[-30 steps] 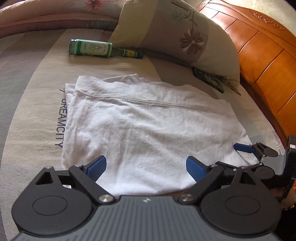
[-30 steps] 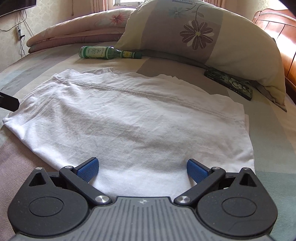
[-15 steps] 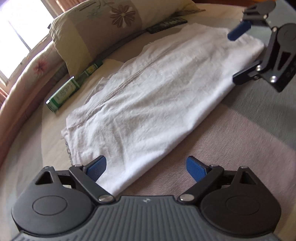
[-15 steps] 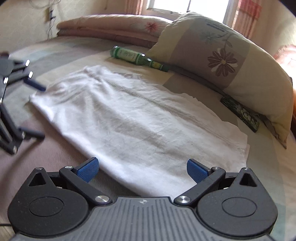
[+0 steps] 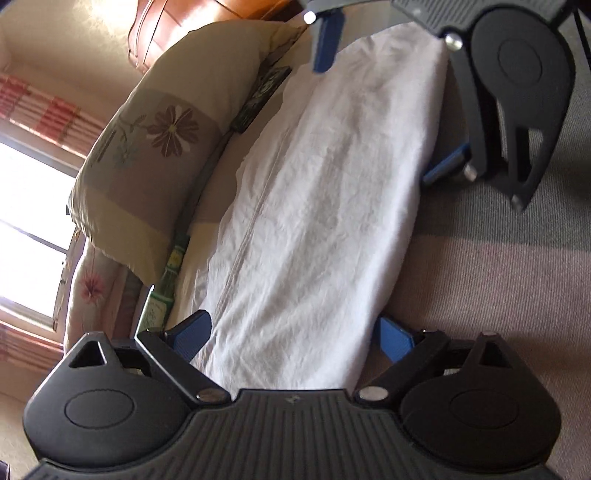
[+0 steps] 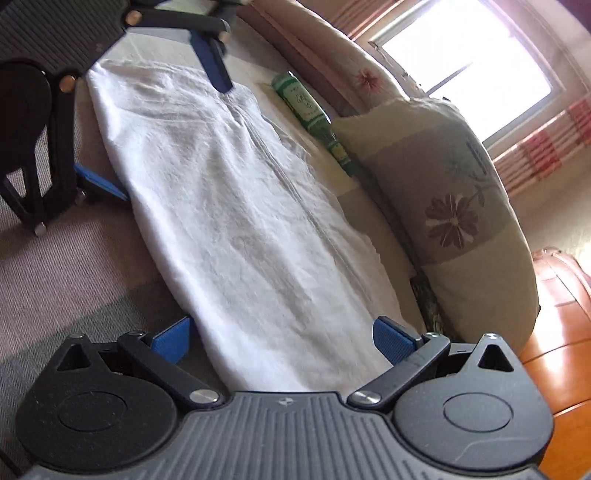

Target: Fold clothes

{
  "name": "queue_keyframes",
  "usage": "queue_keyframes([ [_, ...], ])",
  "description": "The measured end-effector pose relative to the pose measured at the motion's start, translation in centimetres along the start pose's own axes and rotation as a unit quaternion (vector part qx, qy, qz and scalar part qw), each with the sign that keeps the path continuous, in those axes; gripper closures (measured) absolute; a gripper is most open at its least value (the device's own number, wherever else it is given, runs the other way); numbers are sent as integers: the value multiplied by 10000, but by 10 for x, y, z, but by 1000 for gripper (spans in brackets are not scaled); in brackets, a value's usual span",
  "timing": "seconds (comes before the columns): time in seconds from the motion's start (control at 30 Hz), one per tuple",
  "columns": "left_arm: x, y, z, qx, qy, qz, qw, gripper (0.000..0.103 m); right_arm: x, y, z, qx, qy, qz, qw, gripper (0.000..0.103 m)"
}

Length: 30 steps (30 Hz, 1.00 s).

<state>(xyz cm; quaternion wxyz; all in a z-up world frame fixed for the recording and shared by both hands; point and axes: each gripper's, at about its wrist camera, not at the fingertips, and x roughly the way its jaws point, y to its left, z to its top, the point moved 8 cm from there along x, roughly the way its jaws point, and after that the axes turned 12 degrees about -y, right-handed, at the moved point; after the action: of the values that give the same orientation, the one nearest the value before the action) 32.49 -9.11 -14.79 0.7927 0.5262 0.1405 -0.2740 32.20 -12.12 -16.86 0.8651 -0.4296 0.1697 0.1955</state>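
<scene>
A white garment point(image 5: 314, 221) point(image 6: 240, 221), folded into a long strip, lies flat on the striped bed cover point(image 5: 498, 277) point(image 6: 74, 258). My left gripper point(image 5: 293, 338) is open, its blue fingers on either side of one short end of the strip. My right gripper point(image 6: 282, 341) is open in the same way at the opposite short end. Each gripper faces the other: the right gripper point(image 5: 384, 107) shows at the top right of the left wrist view, and the left gripper point(image 6: 155, 123) at the top left of the right wrist view. Neither one pinches the cloth.
A flowered pillow point(image 5: 155, 147) point(image 6: 443, 214) lies along the far side of the garment. Between the two sit a green bottle point(image 5: 162, 295) point(image 6: 310, 110) and a dark flat object point(image 5: 262, 96) point(image 6: 424, 295). A wooden headboard point(image 5: 177, 22) point(image 6: 561, 314) bounds the right gripper's end.
Both grippers have swung from the garment's long front edge round to its two short ends and now face each other. Both stay open; the garment has not moved.
</scene>
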Motion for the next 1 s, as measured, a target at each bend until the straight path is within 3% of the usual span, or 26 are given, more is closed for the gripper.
queue_keyframes([
  [0.1, 2, 0, -3, 318, -58, -8, 9995, 6, 1, -3, -2, -151, -111, 10, 9998, 0],
  [0.27, 0, 15, -51, 1089, 449, 378, 9923, 5, -3, -30, -40, -264, 327, -319, 9986, 0],
  [0.43, -2, 30, -79, 939, 795, 517, 9911, 5, -6, -56, -74, -200, 713, -592, 9955, 0],
  [0.73, 12, 14, -34, 1345, 210, 507, 9894, 5, 2, -30, -41, -654, 253, -519, 9962, 1],
  [0.8, 11, 18, -42, 1371, 186, 434, 9894, 5, 3, -29, -40, -743, 229, -522, 9956, 1],
  [1.0, 12, 39, -82, 1204, 662, 592, 9887, 4, -4, -51, -68, -705, 497, -657, 9941, 1],
])
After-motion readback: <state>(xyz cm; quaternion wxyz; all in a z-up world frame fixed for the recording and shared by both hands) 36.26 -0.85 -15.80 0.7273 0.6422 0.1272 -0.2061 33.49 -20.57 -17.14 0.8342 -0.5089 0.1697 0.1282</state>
